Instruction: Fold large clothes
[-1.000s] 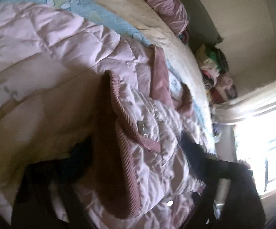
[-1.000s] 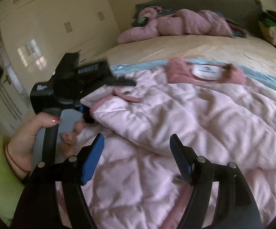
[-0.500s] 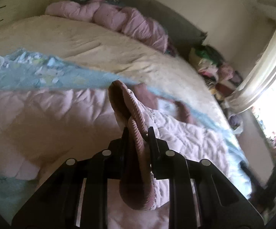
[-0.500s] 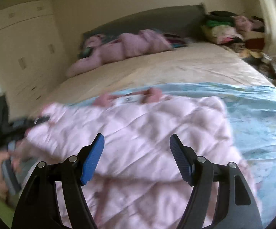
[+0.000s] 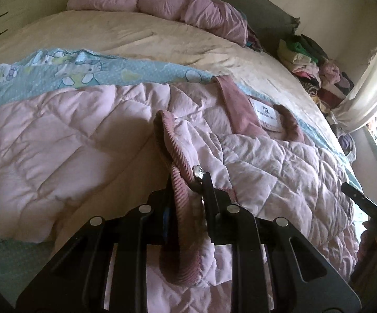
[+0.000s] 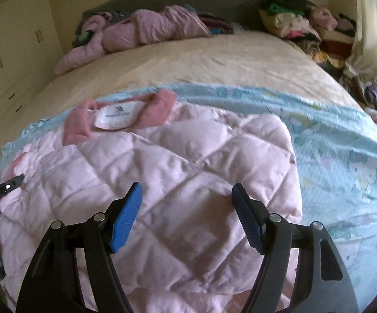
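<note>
A pale pink quilted jacket (image 6: 178,182) lay spread across the near end of a bed (image 6: 214,60), on top of a light blue cartoon-print sheet (image 6: 345,151) that covered the bed's near edge. Its dusty-pink collar (image 6: 159,101) with a white label pointed toward the head of the bed. The left gripper (image 5: 187,190) had its fingers pinched tight on a ribbed dusty-pink cuff (image 5: 178,182) of the jacket, lifting the sleeve end off the quilting; a metal snap (image 5: 198,171) sat just beside the right finger. The right gripper (image 6: 187,216) hovered above the jacket's folded right side, its blue-padded fingers (image 6: 125,216) wide apart, holding nothing. Another pink garment (image 6: 136,31) lay bunched at the headboard, and a clothes pile (image 6: 300,23) sat at the far right corner.
</note>
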Motion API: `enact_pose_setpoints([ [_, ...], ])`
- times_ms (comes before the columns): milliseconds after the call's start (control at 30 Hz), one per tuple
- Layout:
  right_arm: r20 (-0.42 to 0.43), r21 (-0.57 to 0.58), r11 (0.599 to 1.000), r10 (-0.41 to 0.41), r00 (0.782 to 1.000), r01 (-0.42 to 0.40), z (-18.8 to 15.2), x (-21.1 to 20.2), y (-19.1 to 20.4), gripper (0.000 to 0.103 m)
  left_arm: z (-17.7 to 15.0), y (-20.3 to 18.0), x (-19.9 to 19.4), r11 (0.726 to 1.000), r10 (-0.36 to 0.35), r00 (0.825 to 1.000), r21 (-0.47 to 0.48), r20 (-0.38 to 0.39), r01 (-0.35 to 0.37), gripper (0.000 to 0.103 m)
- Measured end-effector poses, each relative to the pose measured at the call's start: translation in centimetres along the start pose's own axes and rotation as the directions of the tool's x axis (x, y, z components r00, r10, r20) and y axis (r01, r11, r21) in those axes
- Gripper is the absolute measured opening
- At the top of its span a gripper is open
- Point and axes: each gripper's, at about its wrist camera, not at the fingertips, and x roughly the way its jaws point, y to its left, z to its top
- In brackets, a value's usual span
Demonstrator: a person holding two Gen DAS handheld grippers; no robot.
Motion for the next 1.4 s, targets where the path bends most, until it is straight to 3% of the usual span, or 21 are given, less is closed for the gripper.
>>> enact_pose_setpoints([
  [233,-0.078,0.049,0.998,-0.033,0.996,0.036,-1.2,2.5,-1.9,0.070,-0.4,0.0,0.4,1.000,-0.005,1.000,0.004,-0.013,0.005,0.016],
  [467,-0.087,0.056,0.997,-0.050,0.995,0.055,-1.8,3.7,-2.2,0.070,-0.7,-0.2,0.3,1.000,-0.004,1.000,0.002,-0.020,0.004,0.018],
  [667,-0.066,0.069,0.996,-0.053,0.996,0.058,-2.1,2.3,-2.2,0.072,-0.7,-0.5,-0.4,1.000,0.007,1.000,0.011,-0.021,-0.006,0.020],
  [800,0.003,0.097,0.995,-0.005,1.000,0.005,-2.9,-0.7,-2.2,0.087,-0.8,-0.6,-1.5,1.000,0.009,1.000,0.028,-0.012,-0.009,0.034],
  [933,0.051,0.077,0.996,0.051,0.997,-0.054,-3.7,-3.5,-1.4,0.098,-0.5,-1.1,-3.3,0.999,0.005,1.000,0.037,0.013,-0.005,0.063],
  [1067,0.058,0.078,0.992,0.091,0.994,-0.095,-3.7,-4.9,-0.3,0.099,-0.7,-1.9,-5.0,0.998,0.009,0.999,0.055,0.032,-0.010,0.080],
  [1133,0.067,0.068,0.992,0.103,0.992,-0.108,-3.5,-5.6,0.4,0.099,-0.7,-2.3,-5.6,0.998,0.016,0.999,0.056,0.040,-0.018,0.093],
  [1400,0.110,0.023,0.988,0.152,0.982,-0.156,-2.9,-8.3,3.4,0.099,-1.2,-2.8,-8.5,0.995,0.067,0.995,0.074,0.069,-0.072,0.094],
])
